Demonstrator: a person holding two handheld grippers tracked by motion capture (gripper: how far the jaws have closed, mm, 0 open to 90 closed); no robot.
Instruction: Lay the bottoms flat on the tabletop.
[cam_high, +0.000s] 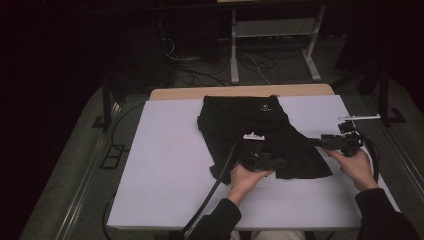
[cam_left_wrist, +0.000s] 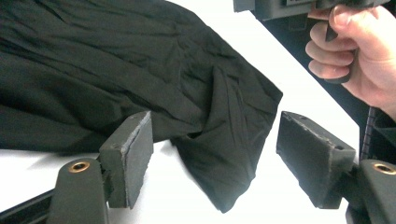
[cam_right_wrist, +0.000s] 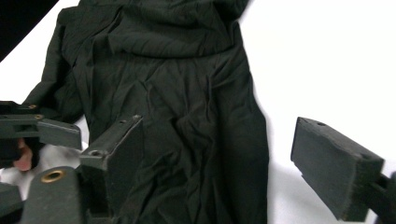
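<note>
A black garment (cam_high: 260, 132) with a small white logo (cam_high: 264, 107) lies crumpled on the white table top (cam_high: 165, 165). My left gripper (cam_high: 278, 164) rests at the garment's near edge, jaws pointing right. In the left gripper view it (cam_left_wrist: 215, 135) is open, with a hanging corner of the garment (cam_left_wrist: 219, 154) lying between the pads, untouched. At the garment's right edge my right gripper (cam_high: 314, 141) points left. Its own view shows it (cam_right_wrist: 219, 140) open over the cloth (cam_right_wrist: 187, 116), one pad (cam_right_wrist: 126, 154) above the fabric and the other above bare table.
The white top sits on a wooden table (cam_high: 240, 92) with dark floor around it. Cables and a white frame (cam_high: 272, 45) stand beyond the far edge. Black cables trail from both grippers toward the person. The left half of the table is bare.
</note>
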